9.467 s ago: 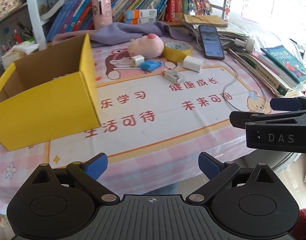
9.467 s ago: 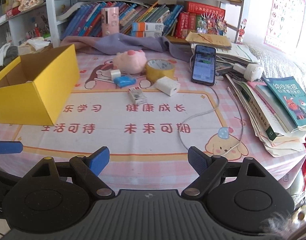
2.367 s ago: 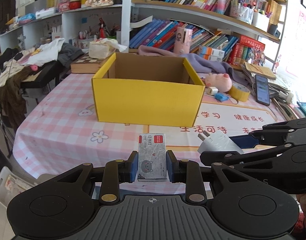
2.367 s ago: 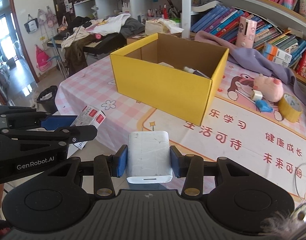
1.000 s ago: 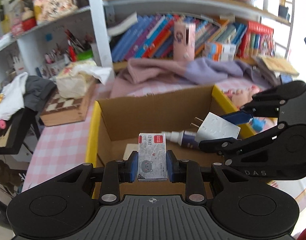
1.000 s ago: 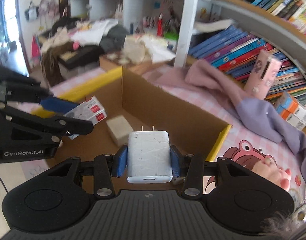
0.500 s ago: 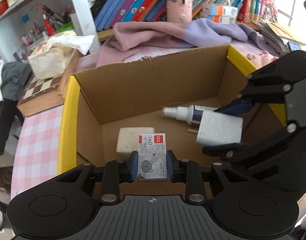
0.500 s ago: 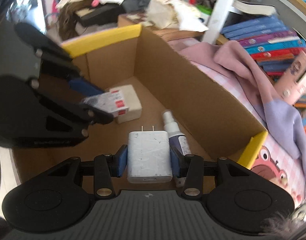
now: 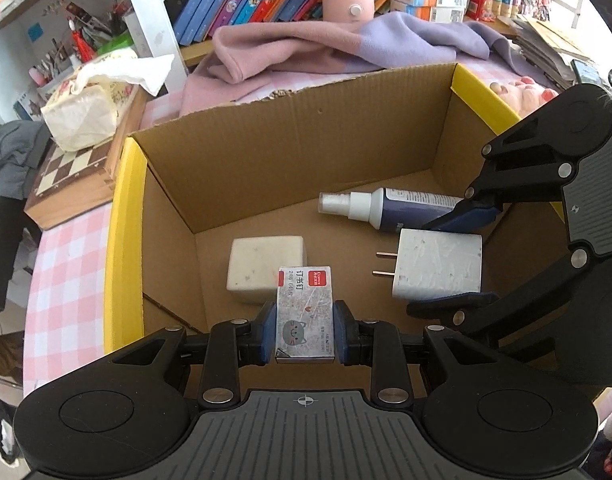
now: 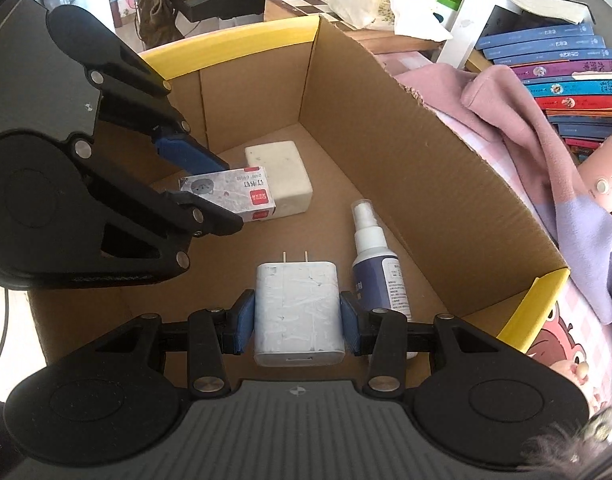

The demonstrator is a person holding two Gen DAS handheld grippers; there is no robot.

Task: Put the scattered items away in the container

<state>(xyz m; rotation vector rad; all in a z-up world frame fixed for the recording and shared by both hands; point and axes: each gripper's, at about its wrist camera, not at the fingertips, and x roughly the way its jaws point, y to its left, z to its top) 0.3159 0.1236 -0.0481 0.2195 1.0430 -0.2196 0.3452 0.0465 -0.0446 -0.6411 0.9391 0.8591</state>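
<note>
right tongs (image 10: pixel 297 316): closed on a white wall charger (image 10: pixel 297 312), prongs pointing away, held over the box floor
left tongs (image 10: pixel 209 188): clamping a small grey staple box (image 10: pixel 229 194) inside the box
cardboard box (image 10: pixel 406 152): yellow outside, brown inside
on its floor: spray bottle (image 10: pixel 376 260) lying flat just right of the charger; white block (image 10: pixel 279 178) behind the staple box

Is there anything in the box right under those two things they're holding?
Mostly not. The staple box hangs partly over a white block; the charger hangs over bare cardboard floor, with a spray bottle lying just beside it.
</note>
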